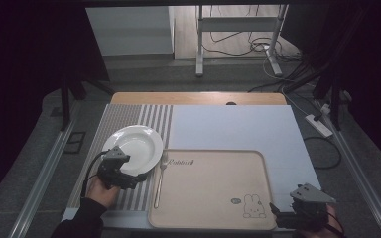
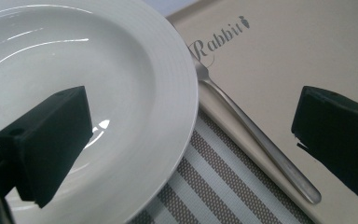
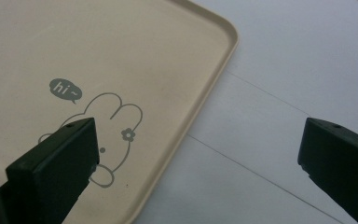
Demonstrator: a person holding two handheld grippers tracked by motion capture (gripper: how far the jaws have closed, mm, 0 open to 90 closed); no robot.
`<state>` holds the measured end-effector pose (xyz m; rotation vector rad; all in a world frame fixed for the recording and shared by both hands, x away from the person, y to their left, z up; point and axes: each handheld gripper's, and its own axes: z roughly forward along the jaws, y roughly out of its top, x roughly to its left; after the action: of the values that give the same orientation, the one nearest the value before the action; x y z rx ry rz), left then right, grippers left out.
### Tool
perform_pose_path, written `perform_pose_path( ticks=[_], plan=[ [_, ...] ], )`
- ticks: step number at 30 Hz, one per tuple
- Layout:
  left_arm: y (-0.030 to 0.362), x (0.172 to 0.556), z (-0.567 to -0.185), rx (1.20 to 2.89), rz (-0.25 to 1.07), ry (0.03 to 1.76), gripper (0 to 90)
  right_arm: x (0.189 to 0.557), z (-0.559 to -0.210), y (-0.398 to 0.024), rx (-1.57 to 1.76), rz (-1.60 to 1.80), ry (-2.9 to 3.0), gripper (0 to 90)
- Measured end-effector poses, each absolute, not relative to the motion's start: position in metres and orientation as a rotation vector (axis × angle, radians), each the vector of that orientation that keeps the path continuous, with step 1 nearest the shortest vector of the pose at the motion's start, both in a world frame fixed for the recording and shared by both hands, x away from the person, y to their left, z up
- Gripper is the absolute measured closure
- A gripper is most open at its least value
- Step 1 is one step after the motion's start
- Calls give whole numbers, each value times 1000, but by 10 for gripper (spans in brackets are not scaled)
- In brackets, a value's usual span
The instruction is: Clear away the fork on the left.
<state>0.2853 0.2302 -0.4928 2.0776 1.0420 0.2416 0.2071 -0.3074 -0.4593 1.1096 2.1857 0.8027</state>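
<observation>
left gripper (image 1: 129, 179) fingers apart over the plate (image 1: 139, 141) rim beside the fork (image 1: 159, 181); right gripper (image 1: 283, 214) fingers apart at the tray (image 1: 208, 218) corner.

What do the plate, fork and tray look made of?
Plate: likely glazed ceramic, white with sharp glossy highlights. Fork: metal, probably stainless steel, with a brushed silvery sheen. Tray: looks like matte beige plastic or melamine with printed rabbit art; which one can't be told.

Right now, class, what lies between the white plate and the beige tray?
A metal fork lies between the white plate and the beige tray, along the tray's left rim; the high view and left gripper view show it.
</observation>
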Motion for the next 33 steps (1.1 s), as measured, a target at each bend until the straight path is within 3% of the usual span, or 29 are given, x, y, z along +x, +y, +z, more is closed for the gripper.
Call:
perform_pose_path(
  ticks=[18, 33],
  plan=[
    [260, 251, -496, 2025, 211, 1110, 0, 207, -459, -307, 1111, 799, 2183, 0],
    [280, 226, -493, 1968, 278, 1152, 0, 207, -459, -308, 1116, 801, 2178, 0]
  ],
)
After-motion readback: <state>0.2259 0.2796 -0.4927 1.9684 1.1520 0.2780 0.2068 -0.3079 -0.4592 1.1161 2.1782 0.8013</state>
